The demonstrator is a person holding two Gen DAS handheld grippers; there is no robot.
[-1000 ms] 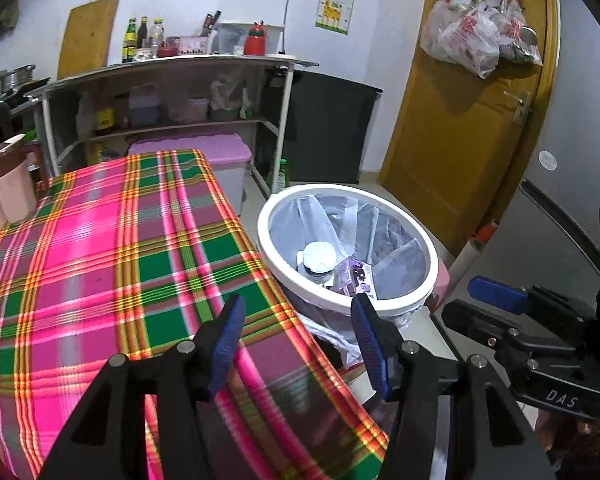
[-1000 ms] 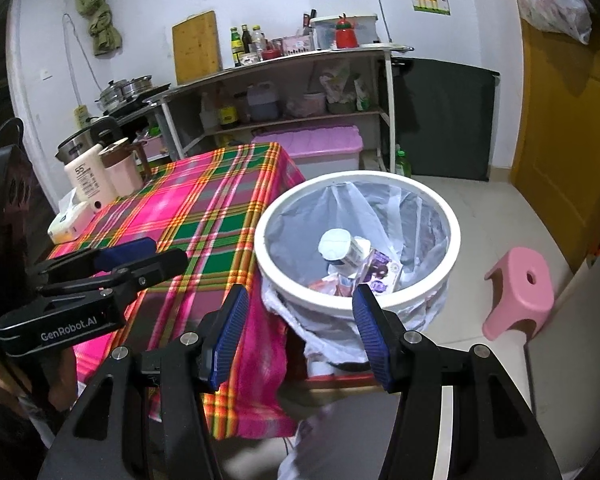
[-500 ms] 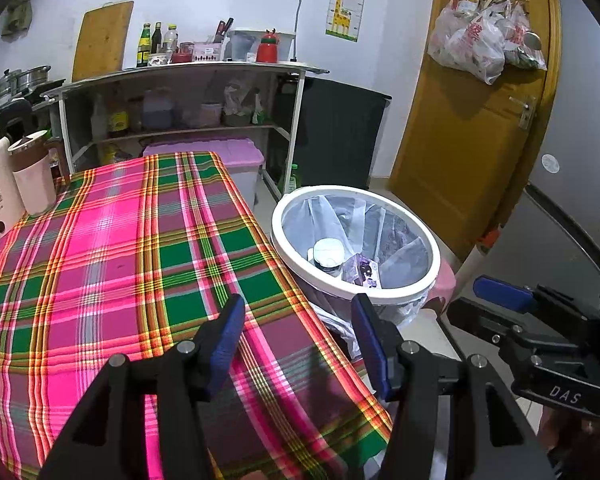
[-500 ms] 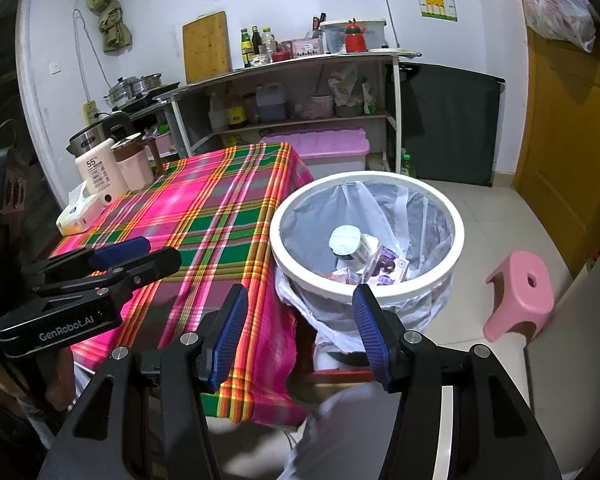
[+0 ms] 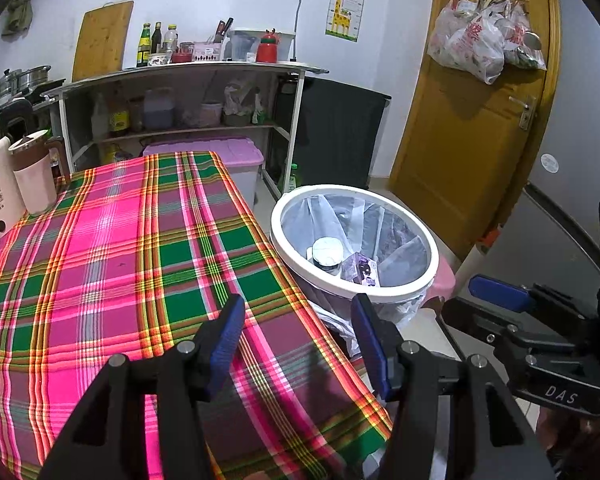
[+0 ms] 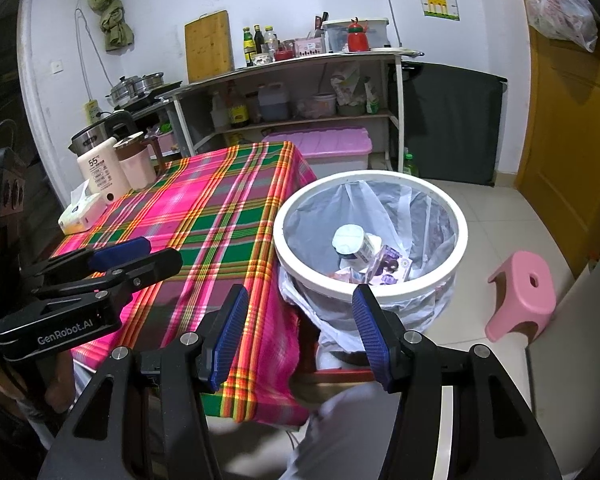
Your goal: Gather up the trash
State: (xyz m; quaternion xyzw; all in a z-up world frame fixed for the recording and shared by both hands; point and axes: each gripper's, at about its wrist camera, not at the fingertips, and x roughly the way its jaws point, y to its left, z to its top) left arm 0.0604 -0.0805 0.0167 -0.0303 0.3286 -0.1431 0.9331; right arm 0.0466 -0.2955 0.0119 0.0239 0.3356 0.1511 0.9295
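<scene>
A white-rimmed trash bin (image 5: 354,294) lined with a clear bag stands beside the table's right edge; it also shows in the right wrist view (image 6: 370,290). Inside lie a white cup (image 6: 350,242) and a purple packet (image 6: 390,266), also seen in the left wrist view as the cup (image 5: 327,250) and packet (image 5: 360,268). My left gripper (image 5: 298,344) is open and empty above the table's near right corner. My right gripper (image 6: 298,338) is open and empty, short of the bin's near rim.
The table carries a pink and green plaid cloth (image 5: 132,256). A beige appliance (image 6: 100,174), a pink cup (image 6: 138,166) and a tissue pack (image 6: 80,214) stand at its far left. A pink stool (image 6: 522,290) sits right of the bin. A shelf unit (image 6: 300,100) and orange door (image 5: 472,120) stand behind.
Both grippers have drawn back and up from the bin, so the bin and table look smaller and farther. Both stay open and empty.
</scene>
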